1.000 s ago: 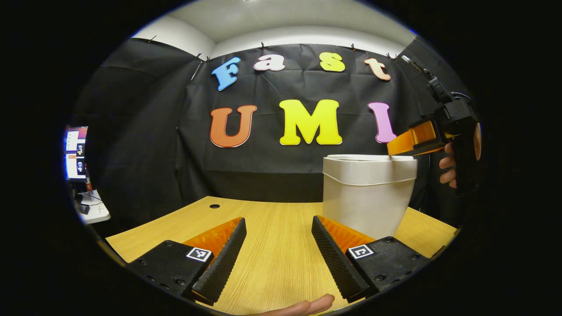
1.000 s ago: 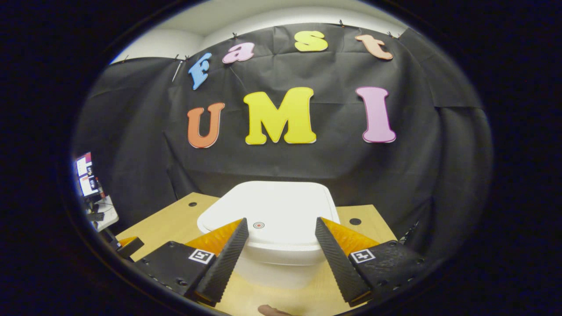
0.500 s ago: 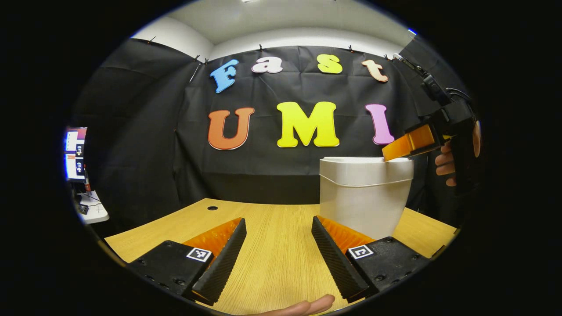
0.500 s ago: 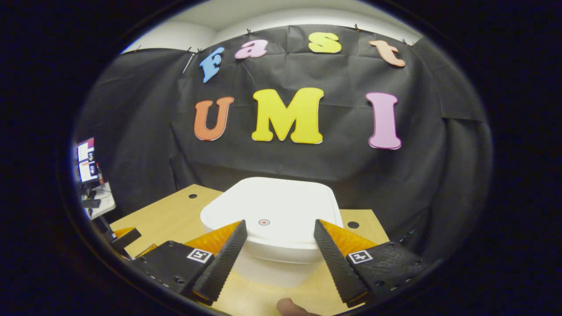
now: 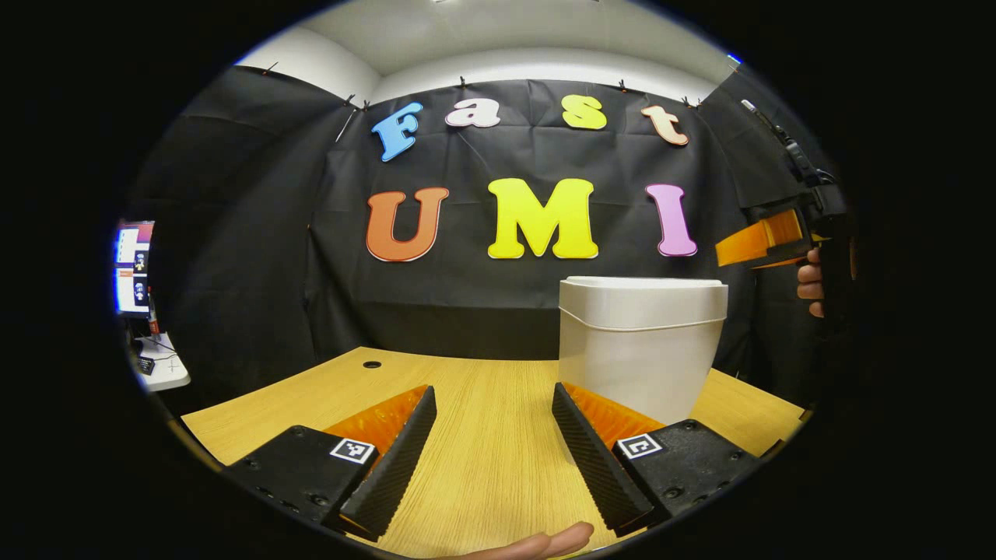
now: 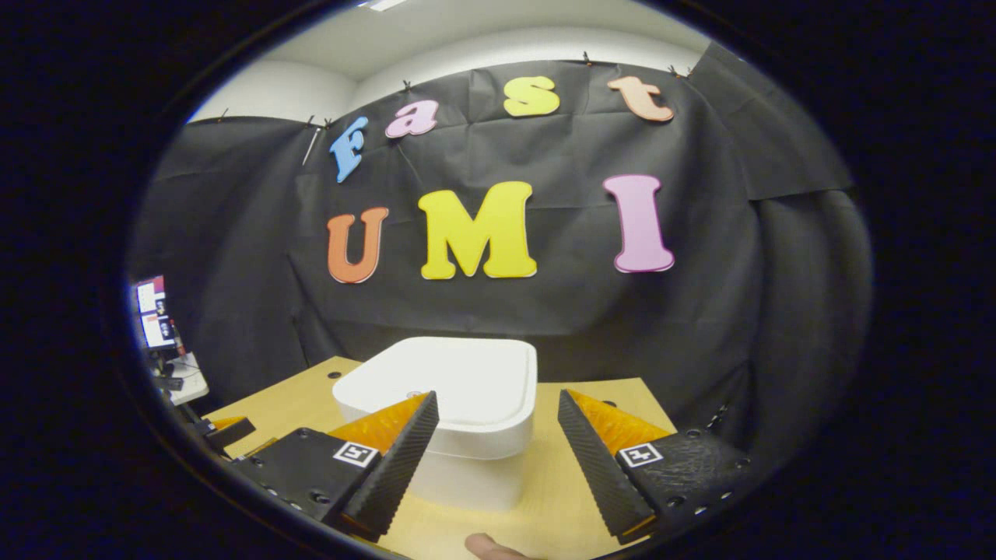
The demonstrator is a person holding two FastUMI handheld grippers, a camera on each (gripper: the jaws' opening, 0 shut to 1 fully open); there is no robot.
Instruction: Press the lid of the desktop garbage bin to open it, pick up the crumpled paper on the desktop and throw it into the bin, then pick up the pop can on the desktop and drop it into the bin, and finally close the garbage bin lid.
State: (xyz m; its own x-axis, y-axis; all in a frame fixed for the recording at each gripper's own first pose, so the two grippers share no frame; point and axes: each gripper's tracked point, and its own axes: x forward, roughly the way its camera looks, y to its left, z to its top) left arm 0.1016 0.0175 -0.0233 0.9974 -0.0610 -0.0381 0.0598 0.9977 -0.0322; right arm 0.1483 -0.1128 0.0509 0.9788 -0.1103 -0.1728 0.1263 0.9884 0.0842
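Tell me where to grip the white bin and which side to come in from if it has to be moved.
Grip the bin by its body just under the overhanging lid, coming in level from the front. That lip would probably stop the jaws sliding up. The walls taper downward, so a lower hold could slip. The body looks wide for the open left gripper, so squeezing it between both grippers may be safer.

I see even overhead room light, bright on the tabletop [image 5: 482,435] and the white bin lid [image 6: 451,381], no harsh glare. Both feeds stay sharp centrally; fisheye bending curves the edges, which darken.
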